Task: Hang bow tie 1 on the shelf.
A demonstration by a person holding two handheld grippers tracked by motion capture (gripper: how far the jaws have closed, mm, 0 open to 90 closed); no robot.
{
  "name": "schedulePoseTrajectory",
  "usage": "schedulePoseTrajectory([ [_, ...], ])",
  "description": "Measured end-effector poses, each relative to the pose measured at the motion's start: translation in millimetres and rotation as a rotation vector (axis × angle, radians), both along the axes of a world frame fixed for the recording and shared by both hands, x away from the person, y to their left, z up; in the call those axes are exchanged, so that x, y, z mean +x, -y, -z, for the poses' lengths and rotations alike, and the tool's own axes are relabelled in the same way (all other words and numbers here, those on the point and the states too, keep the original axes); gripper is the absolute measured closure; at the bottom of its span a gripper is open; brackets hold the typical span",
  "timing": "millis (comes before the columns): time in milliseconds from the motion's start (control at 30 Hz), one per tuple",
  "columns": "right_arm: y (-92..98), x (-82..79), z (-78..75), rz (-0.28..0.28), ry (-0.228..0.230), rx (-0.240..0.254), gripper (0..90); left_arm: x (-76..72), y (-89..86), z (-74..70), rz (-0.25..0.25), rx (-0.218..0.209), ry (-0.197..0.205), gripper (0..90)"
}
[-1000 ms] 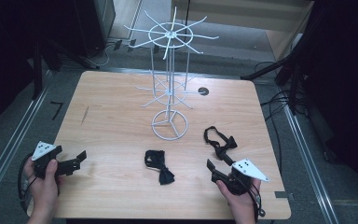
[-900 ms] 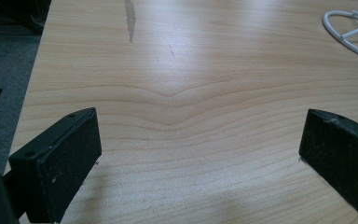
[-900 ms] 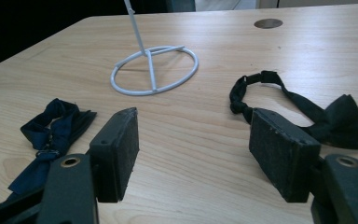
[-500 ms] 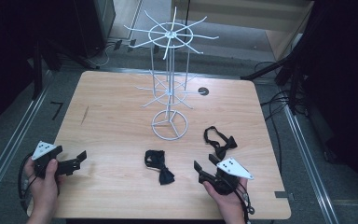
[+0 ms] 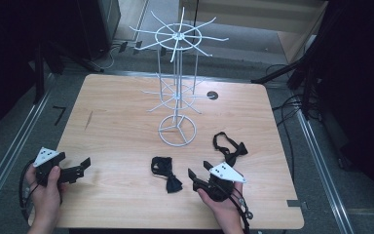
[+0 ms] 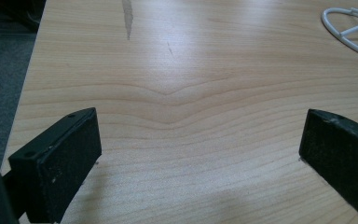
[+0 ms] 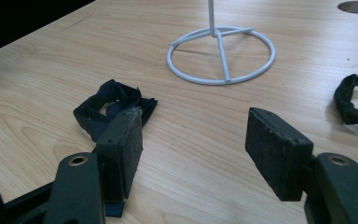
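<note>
Near the surface's front edge, two open tools flank a black bow tie.

On the front left corner, the left tool rests in a hand with its jaws spread wide over bare wood, gripping nothing. Toward the front right, the right tool is held by the other hand, jaws also apart and empty; in the right gripper view its left jaw sits just beside the bow tie, which lies at front centre of the surface. A second bow tie lies just behind the right tool, near the right edge. A white wire rack stands mid-surface, its ring base close behind both ties.
</note>
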State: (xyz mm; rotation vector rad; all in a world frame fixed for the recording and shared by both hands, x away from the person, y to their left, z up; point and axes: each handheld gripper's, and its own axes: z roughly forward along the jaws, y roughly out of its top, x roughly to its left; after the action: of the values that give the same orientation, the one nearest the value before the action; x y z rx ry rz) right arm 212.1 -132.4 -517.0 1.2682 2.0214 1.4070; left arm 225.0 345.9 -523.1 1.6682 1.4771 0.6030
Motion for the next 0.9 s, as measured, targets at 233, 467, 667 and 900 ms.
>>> schedulePoseTrajectory([
  [233, -11.4, 1.0, 2.6, -0.02, -0.021, -0.001, 37.2, 0.2, 0.1, 0.0, 0.0, -0.001, -0.002, 0.0],
  [467, -24.7, 1.4, 5.9, -0.048, -0.036, -0.007, 37.7, 0.2, 0.2, 0.0, 0.0, -0.002, -0.002, 0.0],
  [667, -32.7, 0.7, 5.8, -0.063, -0.062, 0.019, 39.0, 0.3, 0.0, 0.0, 0.0, 0.0, -0.003, 0.0],
  [900, -40.4, 1.2, 9.1, -0.078, -0.074, 0.01, 40.7, 0.3, 0.0, 0.0, -0.002, 0.0, -0.003, 0.0],
])
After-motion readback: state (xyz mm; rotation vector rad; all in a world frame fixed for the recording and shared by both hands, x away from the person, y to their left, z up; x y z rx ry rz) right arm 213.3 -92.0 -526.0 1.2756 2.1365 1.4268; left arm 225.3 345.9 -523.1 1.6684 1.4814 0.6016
